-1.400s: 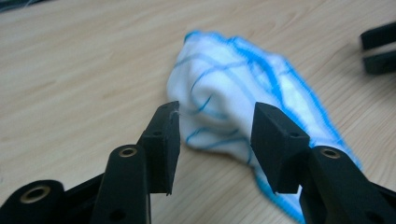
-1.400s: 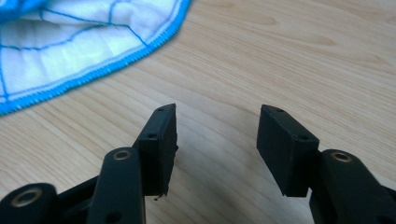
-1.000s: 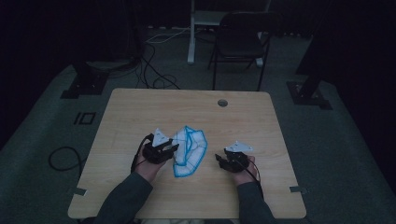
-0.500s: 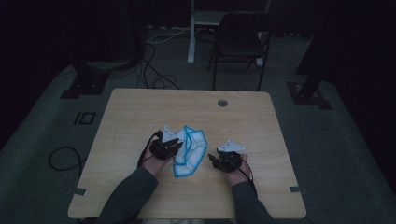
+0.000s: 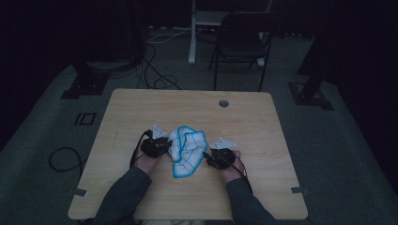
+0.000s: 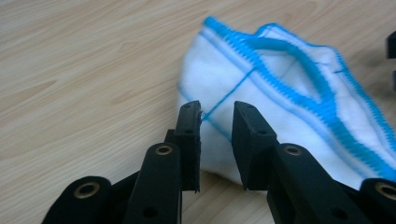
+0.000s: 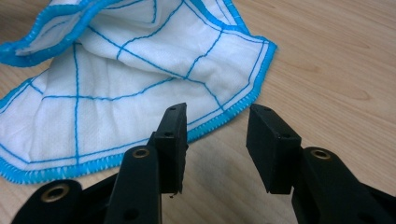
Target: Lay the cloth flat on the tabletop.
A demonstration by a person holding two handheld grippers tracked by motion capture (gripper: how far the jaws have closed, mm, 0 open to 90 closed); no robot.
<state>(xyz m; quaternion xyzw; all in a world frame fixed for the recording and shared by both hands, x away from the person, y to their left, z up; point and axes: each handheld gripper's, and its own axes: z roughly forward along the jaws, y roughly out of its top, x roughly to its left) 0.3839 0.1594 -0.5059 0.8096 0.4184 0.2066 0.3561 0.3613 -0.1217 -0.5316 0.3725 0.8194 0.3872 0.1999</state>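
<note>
I see the cloth point(image 5: 187, 150) lying crumpled on the table point(image 5: 141, 108), between my two grippers. My left gripper point(image 6: 217, 135) sits at the cloth's left edge with its jaws spread a little, a fold of white fabric lying in the gap but not pinched. My right gripper point(image 7: 217, 140) is just off the cloth's blue-stitched right edge, jaws spread wide over bare wood.

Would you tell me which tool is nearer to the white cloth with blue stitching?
Left. The left tool has its open jaws around the white cloth's edge; the right tool sits open beside its hem.
</note>
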